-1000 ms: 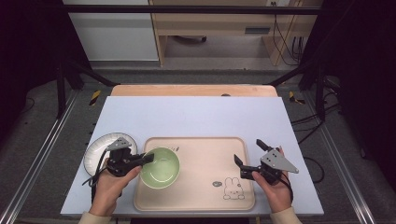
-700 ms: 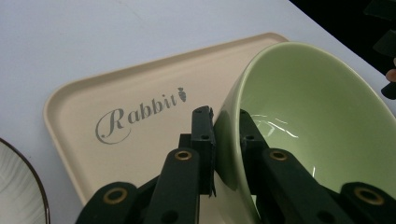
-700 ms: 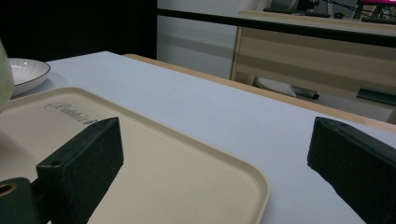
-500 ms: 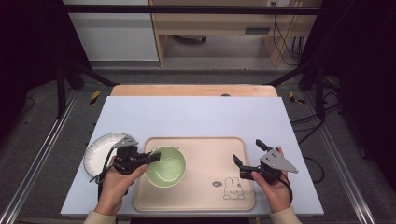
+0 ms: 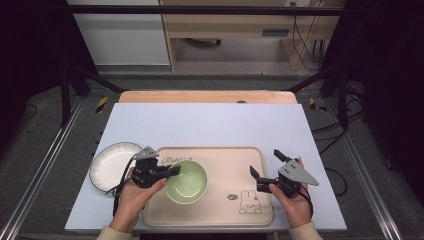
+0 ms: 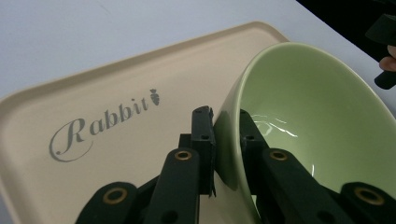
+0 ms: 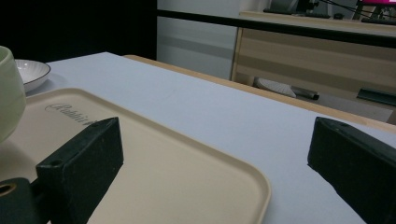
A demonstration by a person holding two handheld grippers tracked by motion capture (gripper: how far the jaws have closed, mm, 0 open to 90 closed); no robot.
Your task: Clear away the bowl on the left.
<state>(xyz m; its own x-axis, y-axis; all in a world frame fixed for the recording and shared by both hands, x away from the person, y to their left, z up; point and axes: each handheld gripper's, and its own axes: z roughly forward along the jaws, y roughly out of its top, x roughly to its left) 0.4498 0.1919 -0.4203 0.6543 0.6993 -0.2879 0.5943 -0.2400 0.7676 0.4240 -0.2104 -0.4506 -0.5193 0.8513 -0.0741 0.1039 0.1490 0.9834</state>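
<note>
While the scene is read from the high view, clock directions are taken from the tray's middle.

Bowl: the green bowl (image 5: 186, 181) is found on the beige tray (image 5: 220, 157), at about 9 o'clock, inside the tray's left half.
Left gripper: the left gripper (image 5: 170, 171) is pinched on the bowl's rim; in the left gripper view one jaw is seen outside the wall and one inside.
Right gripper: the right gripper (image 5: 266, 164) is held with jaws spread wide, nothing between them, over the tray's edge at 3 o'clock.
Neighbours: a white plate (image 5: 111, 166) is placed off the tray at 9 o'clock, near the left gripper.
Open room: the tray's right half is bare; the white table top (image 5: 210, 125) toward 12 o'clock is free up to its wooden edge.
Writing: "Rabbit" (image 6: 102, 122) with a small carrot is printed on the tray; a rabbit drawing (image 5: 247, 201) is seen near 5 o'clock.
</note>
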